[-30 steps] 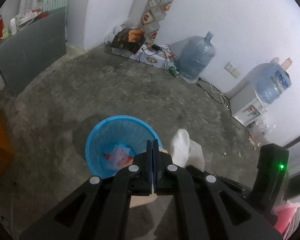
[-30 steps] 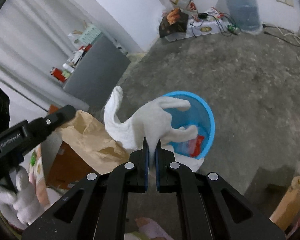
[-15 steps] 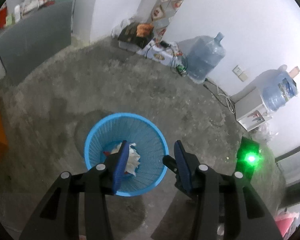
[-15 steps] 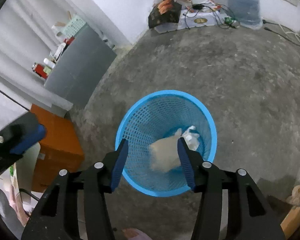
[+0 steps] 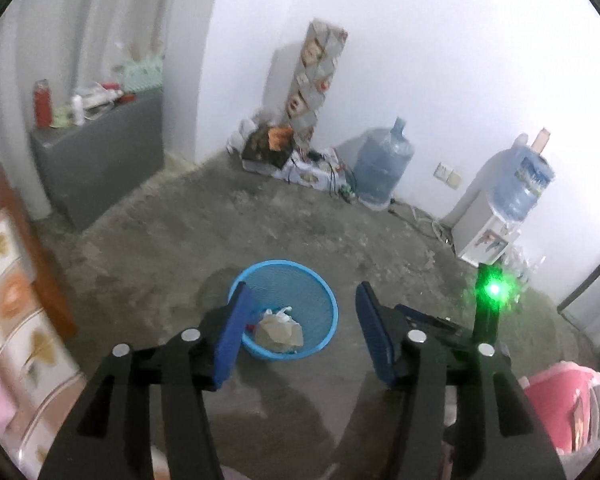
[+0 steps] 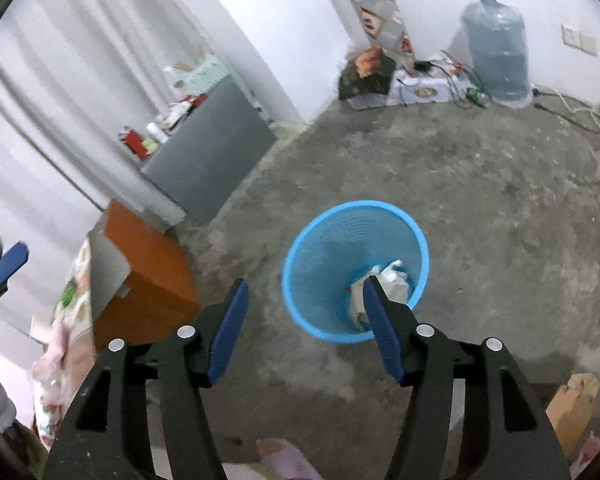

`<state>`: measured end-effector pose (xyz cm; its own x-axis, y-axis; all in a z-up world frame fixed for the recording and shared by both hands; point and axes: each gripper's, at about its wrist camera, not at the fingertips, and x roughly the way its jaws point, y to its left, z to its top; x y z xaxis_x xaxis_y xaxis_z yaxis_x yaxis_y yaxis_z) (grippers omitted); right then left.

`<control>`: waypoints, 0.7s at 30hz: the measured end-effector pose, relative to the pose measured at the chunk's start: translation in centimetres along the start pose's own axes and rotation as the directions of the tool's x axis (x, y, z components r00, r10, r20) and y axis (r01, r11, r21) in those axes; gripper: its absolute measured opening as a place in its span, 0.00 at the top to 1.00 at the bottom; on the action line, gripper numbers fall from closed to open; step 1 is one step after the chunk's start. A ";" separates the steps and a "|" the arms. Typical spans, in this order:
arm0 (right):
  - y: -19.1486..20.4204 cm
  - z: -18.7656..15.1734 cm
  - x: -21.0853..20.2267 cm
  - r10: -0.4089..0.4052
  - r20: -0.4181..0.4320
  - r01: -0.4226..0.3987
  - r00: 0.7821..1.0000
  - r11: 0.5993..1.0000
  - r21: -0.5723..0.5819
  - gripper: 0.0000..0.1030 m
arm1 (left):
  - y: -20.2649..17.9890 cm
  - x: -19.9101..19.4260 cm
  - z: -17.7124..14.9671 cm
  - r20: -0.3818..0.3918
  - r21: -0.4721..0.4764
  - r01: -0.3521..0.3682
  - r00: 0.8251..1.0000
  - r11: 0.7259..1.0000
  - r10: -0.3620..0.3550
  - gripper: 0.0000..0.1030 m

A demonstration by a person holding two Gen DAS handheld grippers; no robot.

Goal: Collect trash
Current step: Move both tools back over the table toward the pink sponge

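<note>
- Both my grippers are empty right now. The left gripper has its blue pads spread wide with nothing between them, and the right gripper is just as wide open.
- The trash is in the blue basket, which sits low and centre in the left wrist view, standing on the concrete floor. In the right wrist view the same basket is just right of centre, with the trash piled at the bottom, partly hidden behind my right pad.
- What's in there looks like a crumpled brownish paper bag plus some white tissue and a bit of something red. I can't make out individual pieces beyond that.
- Progress-wise I'd say this round is done: stuff is in the bin and nothing is in my grip.
- What's left is harder to call. There's a brownish cardboard scrap in the lower right of the right wrist view that might be next, but I can't tell if it's actually trash. The clutter by the far wall at the upper middle of the frame looks like belongings, not litter.
- Orientation: the basket stands upright with its mouth facing up toward me, so its long axis runs vertical, floor to rim. The crumpled wad inside has no real long axis; it's just a lump, lying a bit toward the near side of the basket bottom.
</note>
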<state>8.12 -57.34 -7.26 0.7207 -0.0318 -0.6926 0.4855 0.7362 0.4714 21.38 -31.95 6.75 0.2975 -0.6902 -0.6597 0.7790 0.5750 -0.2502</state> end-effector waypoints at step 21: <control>16.6 -5.0 -4.3 0.256 -0.134 -0.285 0.957 0.911 -0.299 0.42 | 12.0 -24.4 -16.1 0.188 -0.349 -0.321 0.897 0.880 0.401 0.43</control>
<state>10.61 -41.58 0.81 0.7477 0.2485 -0.6158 0.0889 0.8816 0.4636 14.55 -1.18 8.42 0.6827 -0.4707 -0.5589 0.3977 0.8810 -0.2563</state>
